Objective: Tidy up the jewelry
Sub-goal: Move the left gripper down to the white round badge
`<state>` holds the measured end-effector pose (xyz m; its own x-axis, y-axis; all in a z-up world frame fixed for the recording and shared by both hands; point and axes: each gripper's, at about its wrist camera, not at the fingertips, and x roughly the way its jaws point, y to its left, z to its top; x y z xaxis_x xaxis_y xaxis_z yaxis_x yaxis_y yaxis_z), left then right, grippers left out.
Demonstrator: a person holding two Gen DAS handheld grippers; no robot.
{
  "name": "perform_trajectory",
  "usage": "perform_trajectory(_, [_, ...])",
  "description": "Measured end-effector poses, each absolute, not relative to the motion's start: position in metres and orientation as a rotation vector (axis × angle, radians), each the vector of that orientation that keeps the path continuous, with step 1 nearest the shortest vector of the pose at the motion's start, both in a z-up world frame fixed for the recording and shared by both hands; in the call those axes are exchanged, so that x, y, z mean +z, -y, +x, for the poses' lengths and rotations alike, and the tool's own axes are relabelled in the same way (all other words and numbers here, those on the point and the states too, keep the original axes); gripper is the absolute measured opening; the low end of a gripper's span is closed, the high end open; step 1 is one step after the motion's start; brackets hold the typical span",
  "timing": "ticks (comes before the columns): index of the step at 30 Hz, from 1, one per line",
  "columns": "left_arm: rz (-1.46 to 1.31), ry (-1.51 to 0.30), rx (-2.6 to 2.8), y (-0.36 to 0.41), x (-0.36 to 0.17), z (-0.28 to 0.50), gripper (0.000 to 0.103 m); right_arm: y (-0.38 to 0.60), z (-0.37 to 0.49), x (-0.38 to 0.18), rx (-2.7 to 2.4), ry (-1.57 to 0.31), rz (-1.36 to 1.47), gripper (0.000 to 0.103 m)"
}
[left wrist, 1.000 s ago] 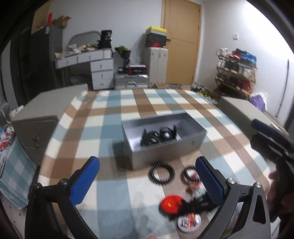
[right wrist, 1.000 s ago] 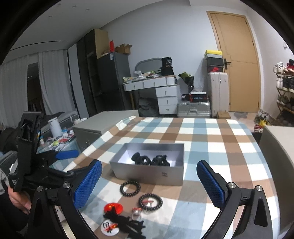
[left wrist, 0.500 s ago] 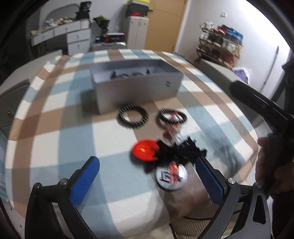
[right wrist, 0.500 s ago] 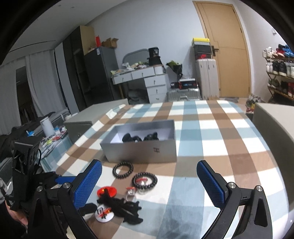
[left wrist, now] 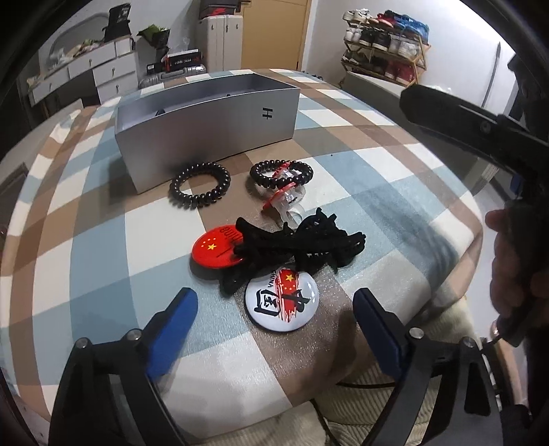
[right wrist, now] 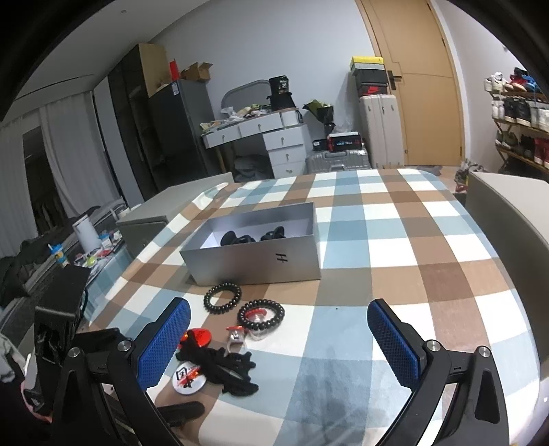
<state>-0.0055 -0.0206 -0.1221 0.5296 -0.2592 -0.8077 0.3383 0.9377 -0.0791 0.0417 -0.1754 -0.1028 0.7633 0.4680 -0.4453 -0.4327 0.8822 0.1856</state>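
A grey open box [left wrist: 206, 121] stands on the checked tablecloth; it holds black hair clips [right wrist: 252, 236]. In front of it lie two black bead bracelets [left wrist: 199, 185] [left wrist: 281, 173], clear red-trimmed clips [left wrist: 286, 200], a tangle of black hair ties [left wrist: 298, 245], a red badge [left wrist: 214, 248] and a white badge [left wrist: 282, 299]. My left gripper [left wrist: 274, 329] is open and empty, low just before the white badge. My right gripper [right wrist: 278, 346] is open and empty, higher, over the table's near part; it also shows in the left wrist view [left wrist: 473, 127].
The table's near edge [left wrist: 274, 405] is close below the left gripper. A grey cabinet [right wrist: 171, 209] stands left of the table and another [right wrist: 507, 206] to the right. A shoe rack [left wrist: 384, 31], a door and drawers are at the back.
My left gripper has dropped and moved forward to the badges and hair ties. My right gripper has tilted down slightly. Nothing has been picked up.
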Motion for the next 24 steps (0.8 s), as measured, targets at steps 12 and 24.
perform_trajectory(12, [0.151, -0.955, -0.354, 0.018, -0.119, -0.001, 0.04, 0.18, 0.039, -0.102, 0.476, -0.5, 0.078, 0.103])
perform_trajectory(24, [0.126, -0.921, -0.408, 0.016, -0.112, -0.003, 0.018, 0.187, 0.04, -0.108, 0.491, -0.545, 0.135, 0.103])
